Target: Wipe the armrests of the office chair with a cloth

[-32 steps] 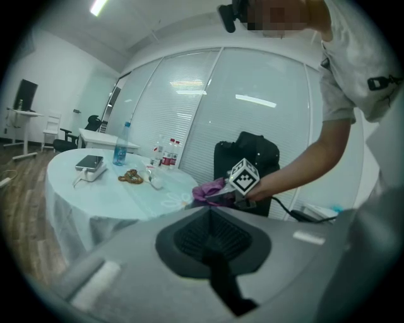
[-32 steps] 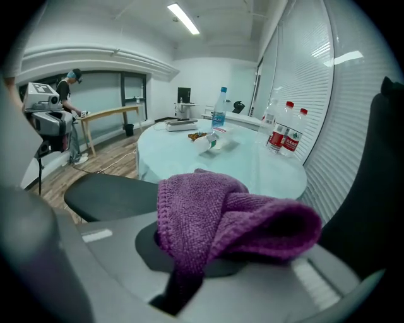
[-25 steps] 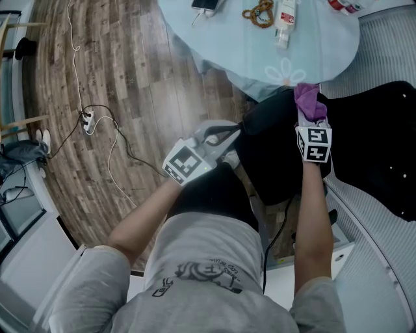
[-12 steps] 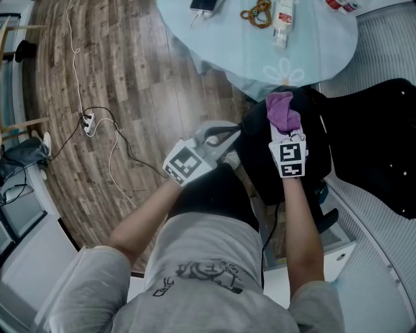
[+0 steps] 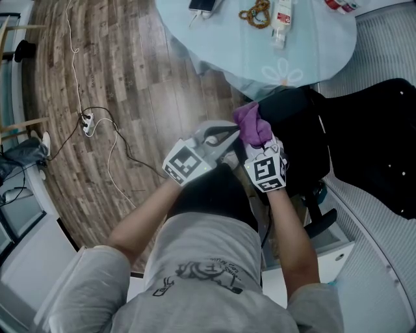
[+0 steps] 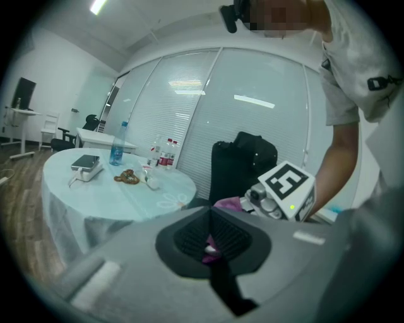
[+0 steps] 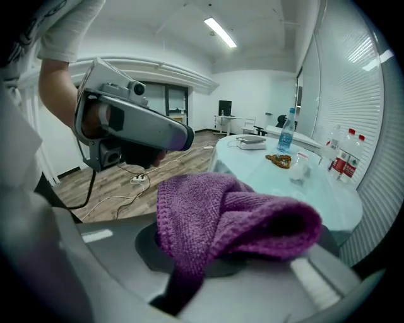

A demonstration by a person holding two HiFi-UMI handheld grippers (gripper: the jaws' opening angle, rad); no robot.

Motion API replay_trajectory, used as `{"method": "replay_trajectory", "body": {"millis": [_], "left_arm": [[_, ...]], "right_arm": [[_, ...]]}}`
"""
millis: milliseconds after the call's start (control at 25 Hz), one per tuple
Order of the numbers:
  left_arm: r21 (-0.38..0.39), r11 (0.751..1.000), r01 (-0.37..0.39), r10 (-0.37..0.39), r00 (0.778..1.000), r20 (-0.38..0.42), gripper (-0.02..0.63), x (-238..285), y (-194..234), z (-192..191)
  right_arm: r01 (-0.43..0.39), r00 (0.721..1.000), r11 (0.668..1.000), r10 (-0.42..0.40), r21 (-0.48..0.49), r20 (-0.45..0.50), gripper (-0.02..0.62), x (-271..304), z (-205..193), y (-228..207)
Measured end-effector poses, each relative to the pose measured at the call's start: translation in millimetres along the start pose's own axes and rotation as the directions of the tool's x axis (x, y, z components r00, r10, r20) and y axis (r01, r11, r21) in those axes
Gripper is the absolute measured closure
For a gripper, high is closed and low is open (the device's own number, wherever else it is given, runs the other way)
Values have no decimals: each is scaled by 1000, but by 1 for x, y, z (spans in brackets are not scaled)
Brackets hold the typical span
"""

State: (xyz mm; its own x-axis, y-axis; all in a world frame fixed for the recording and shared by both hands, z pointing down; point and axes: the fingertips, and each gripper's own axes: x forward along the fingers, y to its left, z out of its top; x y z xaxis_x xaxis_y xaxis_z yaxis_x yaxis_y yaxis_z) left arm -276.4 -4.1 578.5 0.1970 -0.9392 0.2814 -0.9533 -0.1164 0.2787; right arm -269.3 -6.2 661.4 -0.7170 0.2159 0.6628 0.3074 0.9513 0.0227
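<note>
The black office chair point(image 5: 370, 130) stands at the right of the head view, with a black padded part point(image 5: 296, 140) reaching left toward me. My right gripper point(image 5: 257, 142) is shut on a bunched purple cloth point(image 5: 252, 123) at that pad's left edge. In the right gripper view the cloth point(image 7: 233, 217) drapes over the right gripper point(image 7: 203, 253) and hides its tips. My left gripper point(image 5: 235, 132) hovers just left of the cloth, jaws together and holding nothing. The left gripper point(image 6: 210, 214) has a sliver of cloth point(image 6: 228, 203) just beyond it.
A round pale table point(image 5: 227, 39) at the top carries a phone point(image 5: 203, 5), a bead string point(image 5: 259, 13) and a small bottle point(image 5: 283, 23). A power strip point(image 5: 86, 120) with trailing cables lies on the wood floor. White furniture point(image 5: 338, 253) sits below the chair.
My right gripper has carried the cloth leftward and toward me across the black pad, from its far right side to beside the left gripper. The left gripper has stayed still.
</note>
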Motion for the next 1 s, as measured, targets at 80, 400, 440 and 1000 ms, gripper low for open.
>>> {"method": "replay_trajectory", "body": {"millis": [80, 400, 440, 1000], "left_arm": [[0, 1000, 0, 0, 1000, -1, 604, 1, -1, 0], [0, 1000, -7, 7, 1000, -4, 604, 0, 2, -1], [-1, 1000, -8, 8, 1000, -3, 604, 0, 2, -1], [-11, 1000, -23, 23, 1000, -1, 604, -9, 2, -5]], "right_arm": [[-17, 1000, 1000, 17, -20, -1, 565, -1, -1, -2], [36, 999, 998, -35, 53, -24, 563, -6, -17, -52], [55, 998, 997, -53, 54, -33, 563, -8, -21, -63], [273, 958, 935, -243, 228, -150, 563, -50, -81, -212]]}}
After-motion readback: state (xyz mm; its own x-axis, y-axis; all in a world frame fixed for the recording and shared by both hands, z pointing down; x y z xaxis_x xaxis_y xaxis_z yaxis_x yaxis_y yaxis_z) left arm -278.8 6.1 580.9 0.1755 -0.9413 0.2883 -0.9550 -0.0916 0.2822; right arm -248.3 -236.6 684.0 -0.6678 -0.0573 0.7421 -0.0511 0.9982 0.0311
